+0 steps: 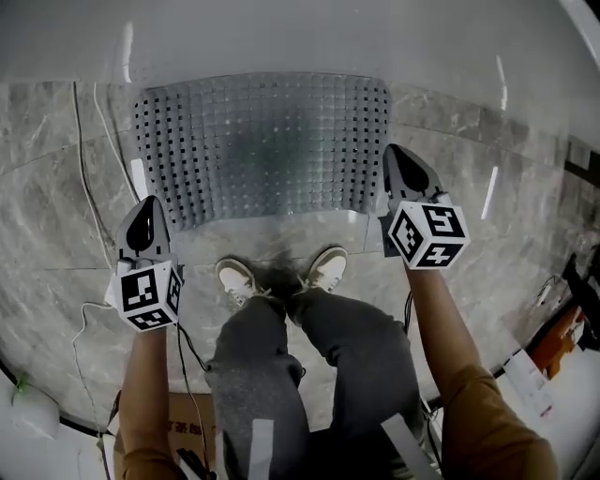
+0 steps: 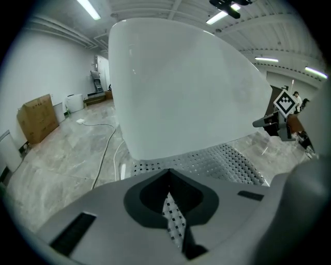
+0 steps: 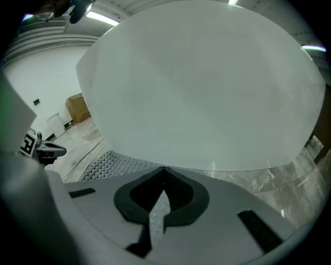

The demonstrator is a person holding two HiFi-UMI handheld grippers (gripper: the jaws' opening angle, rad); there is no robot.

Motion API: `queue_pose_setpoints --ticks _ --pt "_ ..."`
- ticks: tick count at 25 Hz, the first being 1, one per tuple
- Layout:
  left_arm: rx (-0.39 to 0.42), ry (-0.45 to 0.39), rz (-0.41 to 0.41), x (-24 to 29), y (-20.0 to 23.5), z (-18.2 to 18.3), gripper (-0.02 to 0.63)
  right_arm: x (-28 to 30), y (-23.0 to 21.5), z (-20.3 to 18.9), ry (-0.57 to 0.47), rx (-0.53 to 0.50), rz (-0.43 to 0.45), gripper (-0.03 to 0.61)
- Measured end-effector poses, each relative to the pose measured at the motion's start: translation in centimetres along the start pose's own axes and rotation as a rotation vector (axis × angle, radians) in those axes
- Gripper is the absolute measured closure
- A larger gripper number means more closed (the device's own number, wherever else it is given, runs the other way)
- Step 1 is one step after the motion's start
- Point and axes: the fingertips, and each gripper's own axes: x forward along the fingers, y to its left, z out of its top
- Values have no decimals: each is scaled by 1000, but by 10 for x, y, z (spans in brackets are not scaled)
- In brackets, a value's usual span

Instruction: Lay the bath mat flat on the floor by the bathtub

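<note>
big white studio hall: bathtub (image 2: 181, 88) on marble-look floor (image 2: 57, 171), ceiling strip lights (image 2: 88, 8), cardboard box (image 2: 37, 121), loose cable (image 2: 107, 147).

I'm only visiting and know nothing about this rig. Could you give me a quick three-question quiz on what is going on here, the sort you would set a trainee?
1. True or false: the mat lies rolled up in a bundle on the floor.
2. On the left gripper, what do the fingers pinch? A) a cable B) an edge of the mat C) nothing
3. Fill in: the big white thing just beyond the mat is a ___.

Key
1. False: it is spread out.
2. B
3. bathtub
</note>
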Motion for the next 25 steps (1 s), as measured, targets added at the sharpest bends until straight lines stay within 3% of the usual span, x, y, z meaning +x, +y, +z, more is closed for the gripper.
queue_pose_setpoints --ticks 11,16,25 --pt "32 -21 -21 -89 -19 88 611 -105 21 69 2 -47 -8 575" --pt "30 -30 -26 -117 -31 120 611 -144 26 98 -5 -123 -22 575" --pt "79 -59 -48 -164 -59 203 611 -226 6 161 -32 -200 -62 575"
